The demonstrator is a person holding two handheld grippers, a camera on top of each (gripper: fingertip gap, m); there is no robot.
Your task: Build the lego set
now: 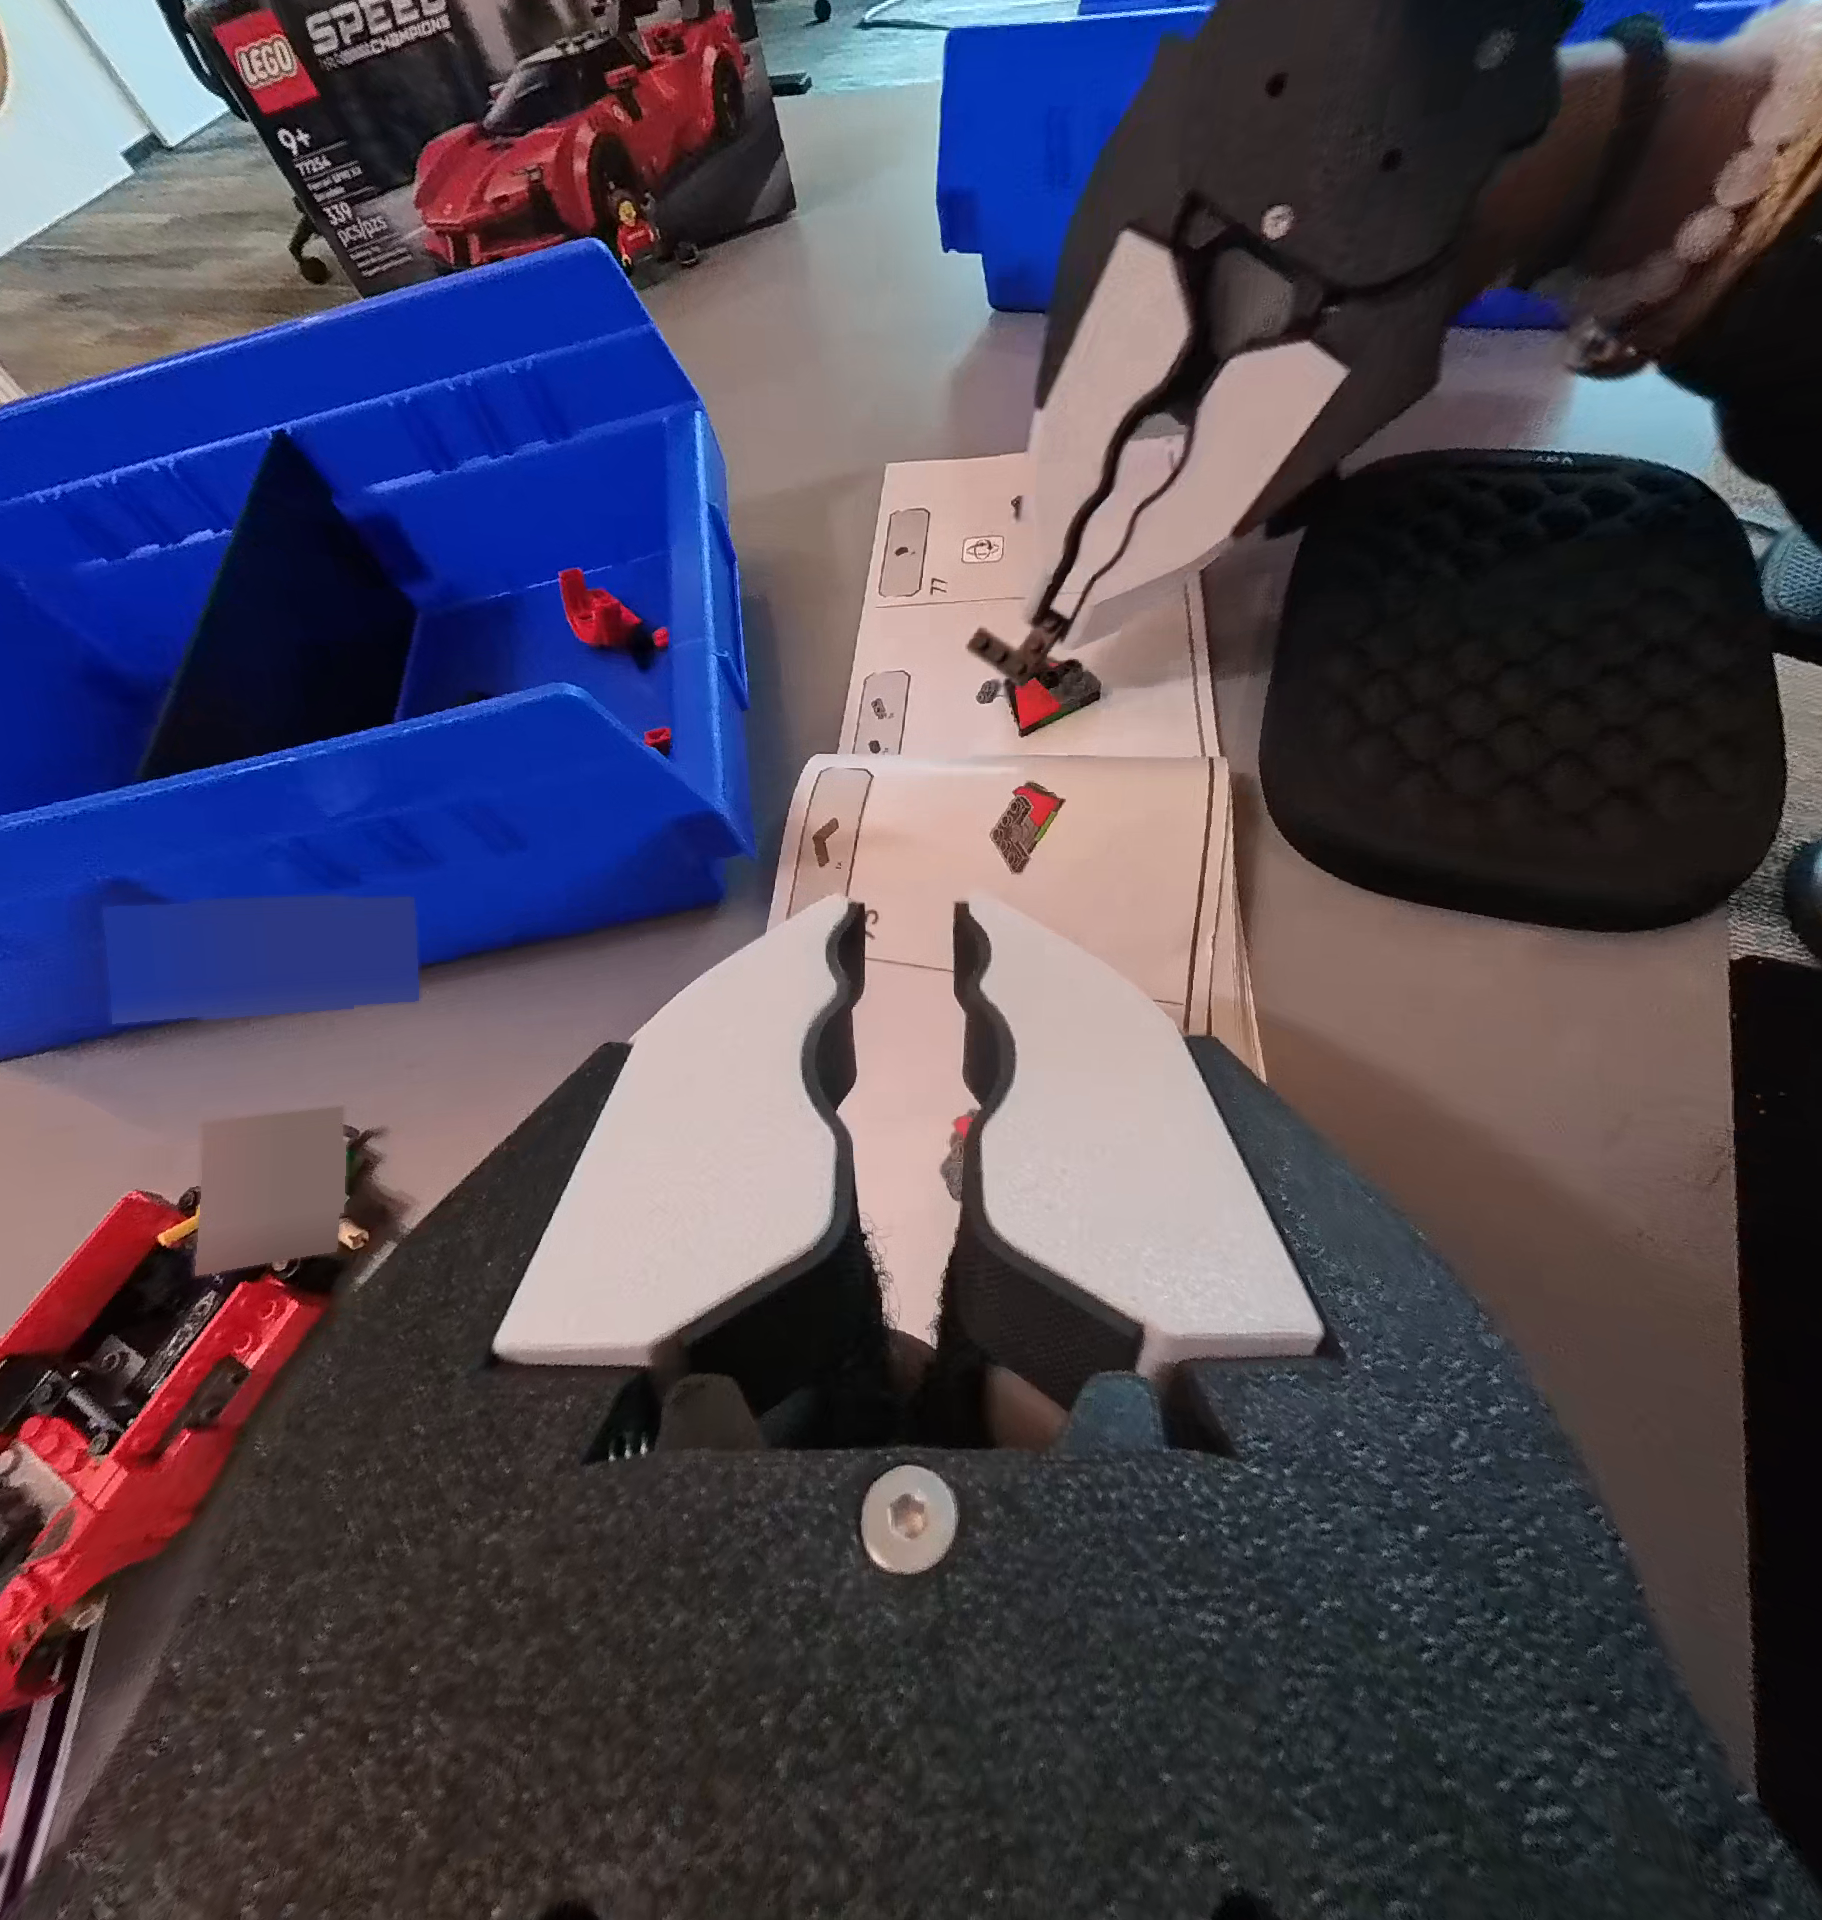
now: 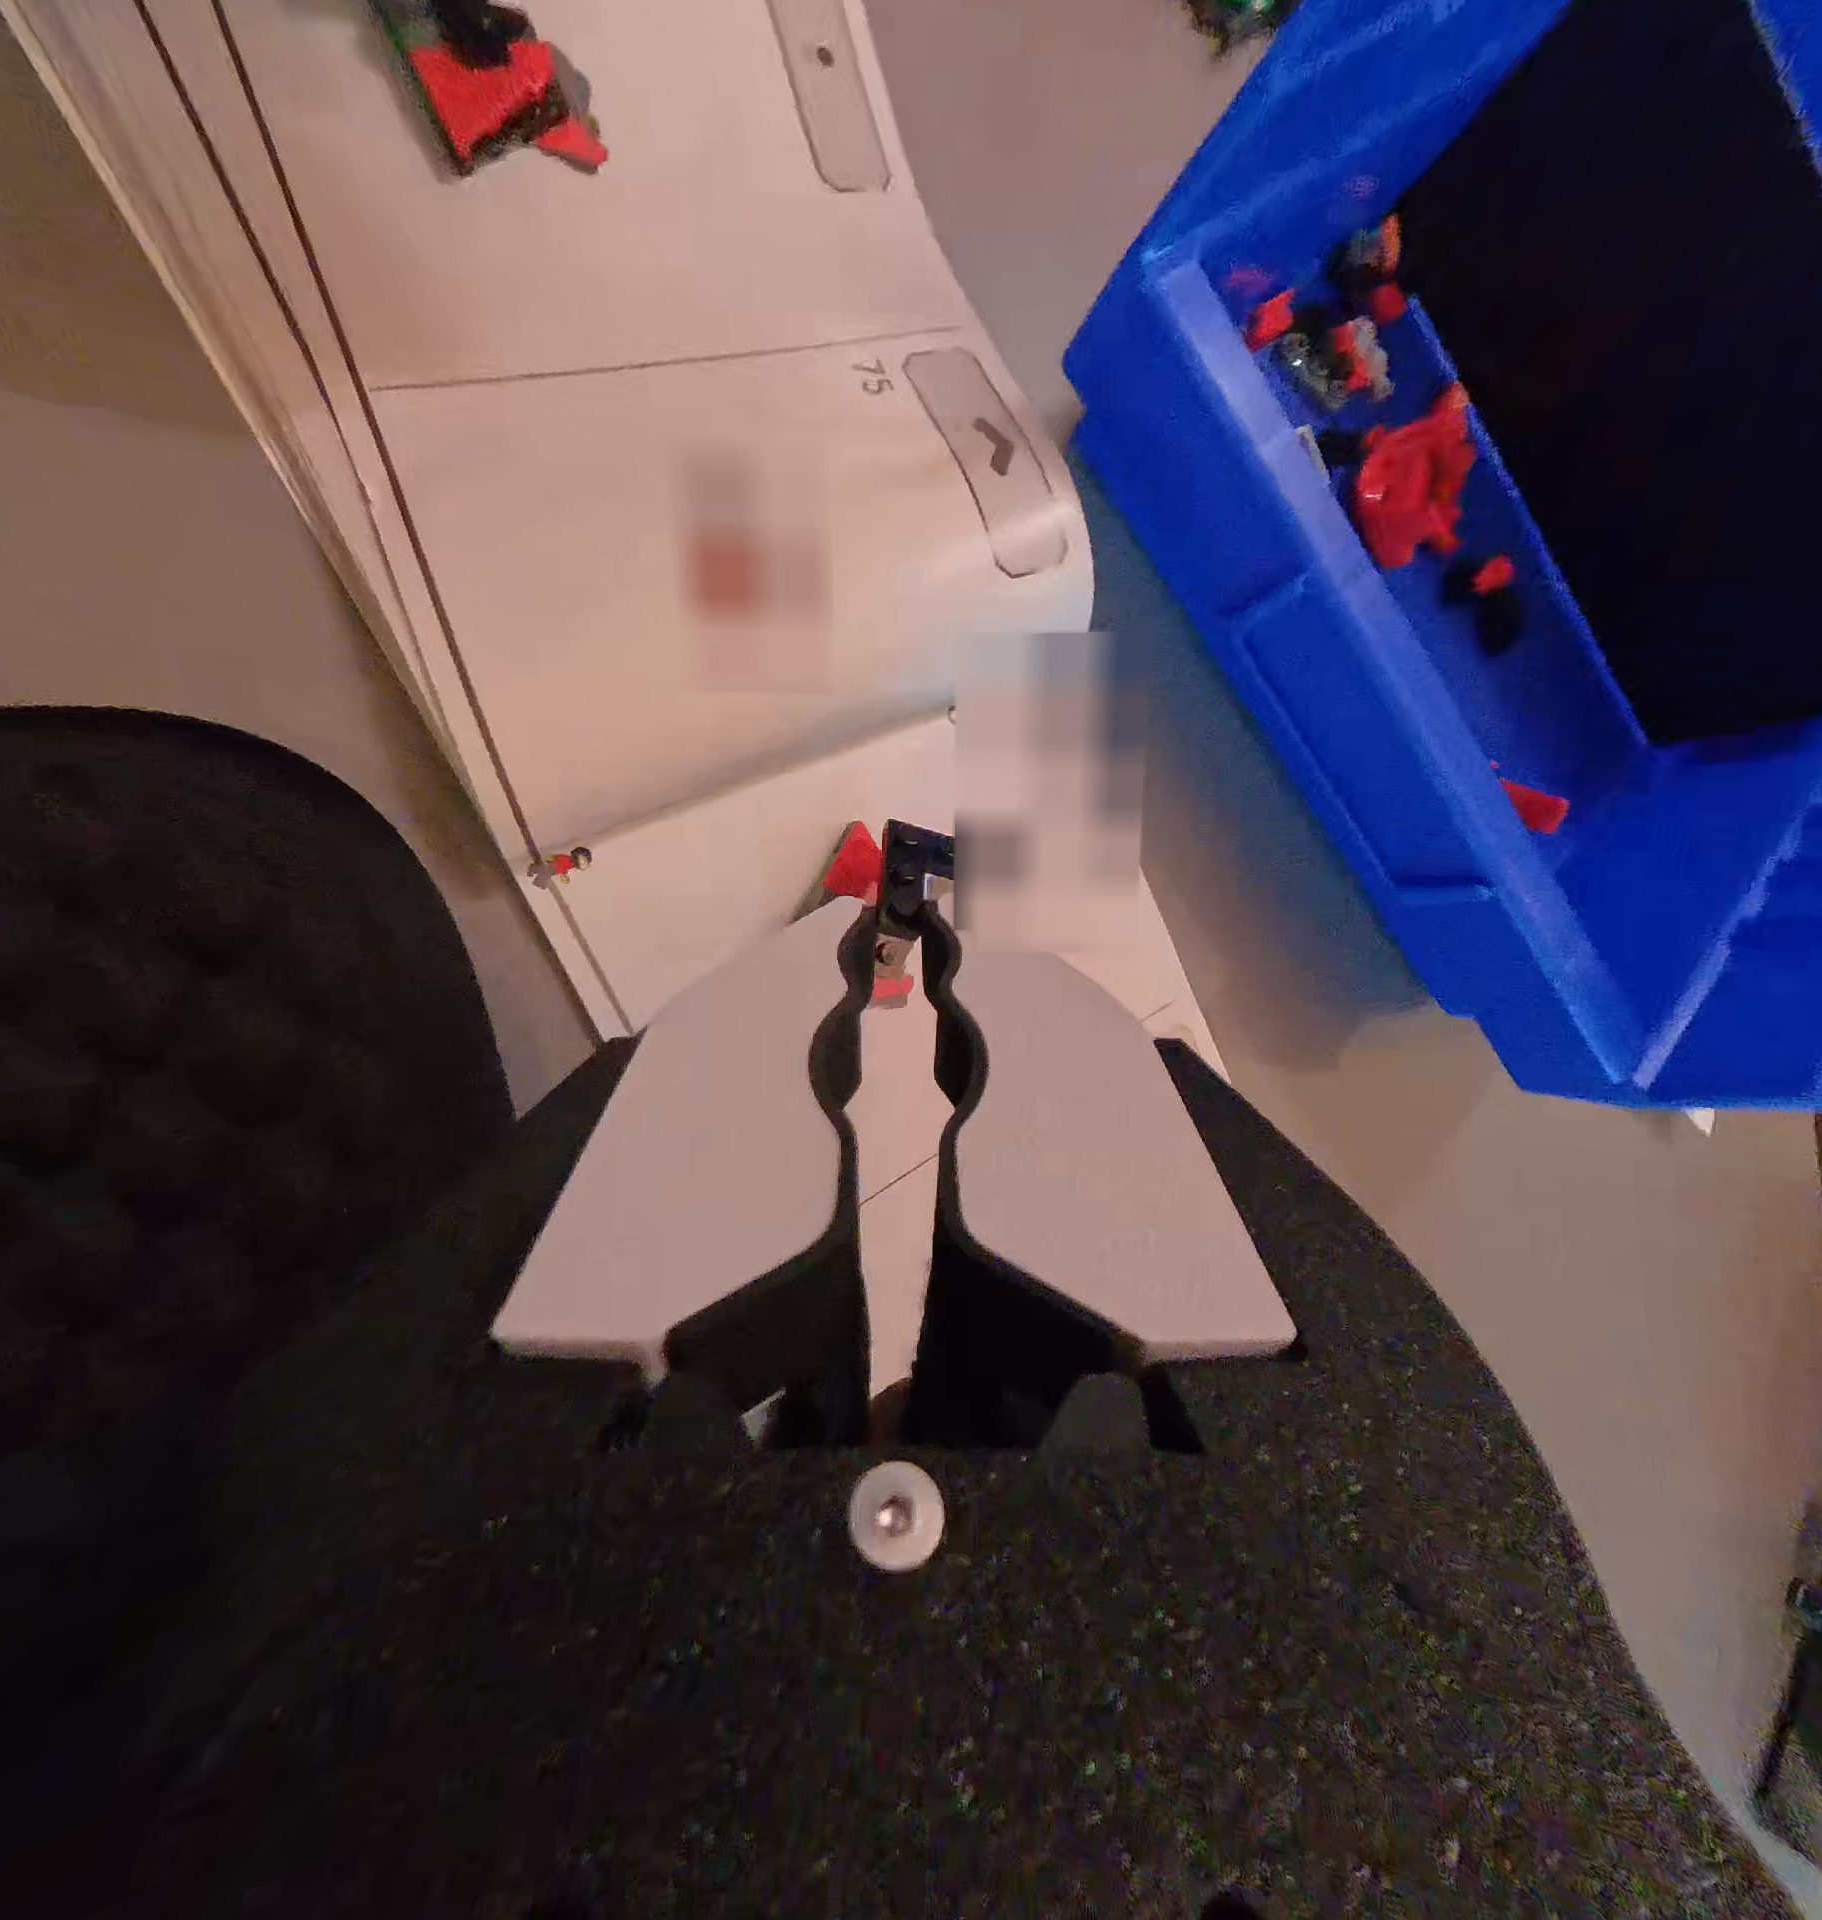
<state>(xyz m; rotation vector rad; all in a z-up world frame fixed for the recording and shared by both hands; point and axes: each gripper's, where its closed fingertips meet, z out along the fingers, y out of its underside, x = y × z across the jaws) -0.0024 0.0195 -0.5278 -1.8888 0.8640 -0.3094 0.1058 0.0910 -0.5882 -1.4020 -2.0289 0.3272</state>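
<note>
My right gripper (image 2: pixel 894 930) is shut on a small dark angled piece (image 2: pixel 912 857). It holds the piece against a little red and black sub-assembly (image 2: pixel 853 862) that rests on the open instruction booklet (image 2: pixel 626 520). In the left wrist view the right gripper (image 1: pixel 1047 623) reaches down from the upper right, with the dark piece (image 1: pixel 995 649) just above and left of the sub-assembly (image 1: pixel 1063 691). My left gripper (image 1: pixel 905 920) is open and empty over the near page of the booklet (image 1: pixel 1094 883). The partly built red car (image 1: pixel 76 1403) lies at the lower left.
A blue divided bin (image 1: pixel 367 831) with a few red pieces stands left of the booklet and shows in the right wrist view (image 2: pixel 1302 571). The set's box (image 1: pixel 533 135) and a second blue bin (image 1: pixel 1011 177) stand behind. A black cushioned pad (image 1: pixel 1509 686) lies right of the booklet. The gap from one gripper's tips to the other's is roughly 15 cm. To the partly built red car (image 1: pixel 76 1403): left tips about 25 cm, right tips about 30 cm.
</note>
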